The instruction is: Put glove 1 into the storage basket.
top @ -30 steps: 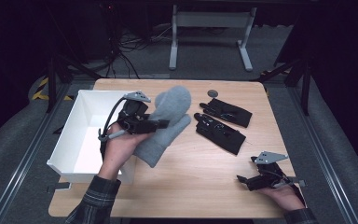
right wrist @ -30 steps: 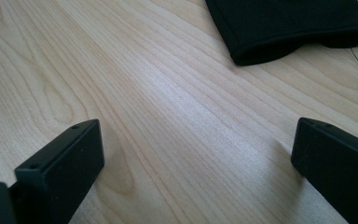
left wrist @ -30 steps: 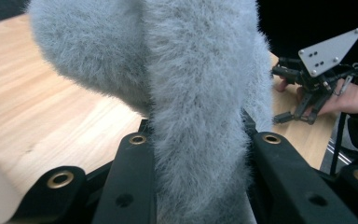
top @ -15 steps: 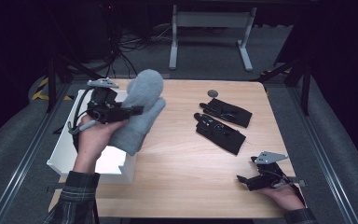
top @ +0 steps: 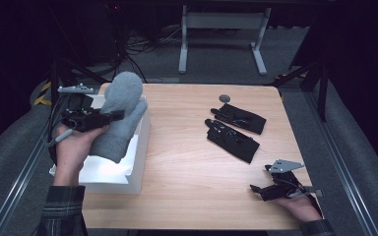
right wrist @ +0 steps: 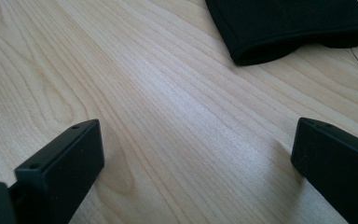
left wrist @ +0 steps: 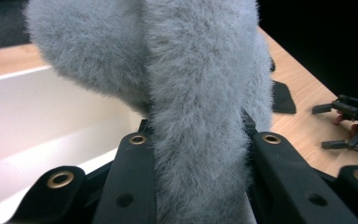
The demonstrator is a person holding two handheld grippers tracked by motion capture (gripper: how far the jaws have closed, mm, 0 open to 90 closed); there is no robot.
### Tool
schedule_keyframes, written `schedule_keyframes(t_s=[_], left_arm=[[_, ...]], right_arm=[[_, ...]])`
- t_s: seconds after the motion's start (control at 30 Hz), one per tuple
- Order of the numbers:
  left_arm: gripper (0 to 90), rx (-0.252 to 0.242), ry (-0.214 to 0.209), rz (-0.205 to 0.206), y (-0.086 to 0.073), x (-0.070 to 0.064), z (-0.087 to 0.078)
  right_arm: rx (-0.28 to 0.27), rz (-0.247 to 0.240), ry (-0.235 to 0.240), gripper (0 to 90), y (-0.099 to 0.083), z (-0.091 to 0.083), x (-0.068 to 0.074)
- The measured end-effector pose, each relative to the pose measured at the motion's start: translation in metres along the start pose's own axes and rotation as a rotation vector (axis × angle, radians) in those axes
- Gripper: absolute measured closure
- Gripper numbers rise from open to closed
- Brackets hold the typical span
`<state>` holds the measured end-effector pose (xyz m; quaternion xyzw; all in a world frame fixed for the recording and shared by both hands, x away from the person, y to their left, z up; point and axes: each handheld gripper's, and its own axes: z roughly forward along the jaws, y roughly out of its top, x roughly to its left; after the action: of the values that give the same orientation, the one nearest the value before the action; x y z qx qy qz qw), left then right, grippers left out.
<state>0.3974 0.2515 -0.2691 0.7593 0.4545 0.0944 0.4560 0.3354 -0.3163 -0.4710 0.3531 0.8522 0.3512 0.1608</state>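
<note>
Left gripper [top: 109, 117] clamped on grey fuzzy mitten [top: 119, 113] above white bin [top: 137, 158] at worktop's left edge, release judged next; right gripper [top: 259, 189] idle, jaws apart.

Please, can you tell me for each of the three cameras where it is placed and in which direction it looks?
High view: fixed above the person's side, looking forward and down on the table; both forearms, hands and the left gripper show.
Left gripper view: rides on the left gripper, looking along its fingers, which are clamped on the grey mitten, over the white box.
Right gripper view: rides on the right gripper, low over the table; its fingers are apart.
Shared: the high view and right gripper view both show a black glove.
</note>
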Motion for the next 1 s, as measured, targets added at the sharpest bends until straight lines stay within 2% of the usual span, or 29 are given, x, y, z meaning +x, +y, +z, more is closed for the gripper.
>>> schedule_keyframes(t_s=[0.2,0.37,0.6,0.9,1.0], left_arm=[[71.4,0.015,0.036,-0.057,-0.019,0.018,0.0],[71.4,0.038,0.051,-0.098,-0.035,0.031,0.008],[71.4,0.088,0.072,-0.15,-0.054,0.046,0.026],[71.1,0.166,0.102,-0.195,-0.076,0.063,0.051],[70.9,0.188,0.113,-0.199,-0.081,0.068,0.058]], right_arm=[[0.0,0.0,0.0,2.7,0.0,0.0,0.0],[0.001,0.001,-0.001,2.7,0.0,0.0,0.0],[0.001,0.001,-0.002,2.7,0.0,0.0,0.0],[0.0,0.003,-0.003,2.7,0.0,0.0,0.0],[0.0,0.003,-0.003,2.7,0.0,0.0,0.0]])
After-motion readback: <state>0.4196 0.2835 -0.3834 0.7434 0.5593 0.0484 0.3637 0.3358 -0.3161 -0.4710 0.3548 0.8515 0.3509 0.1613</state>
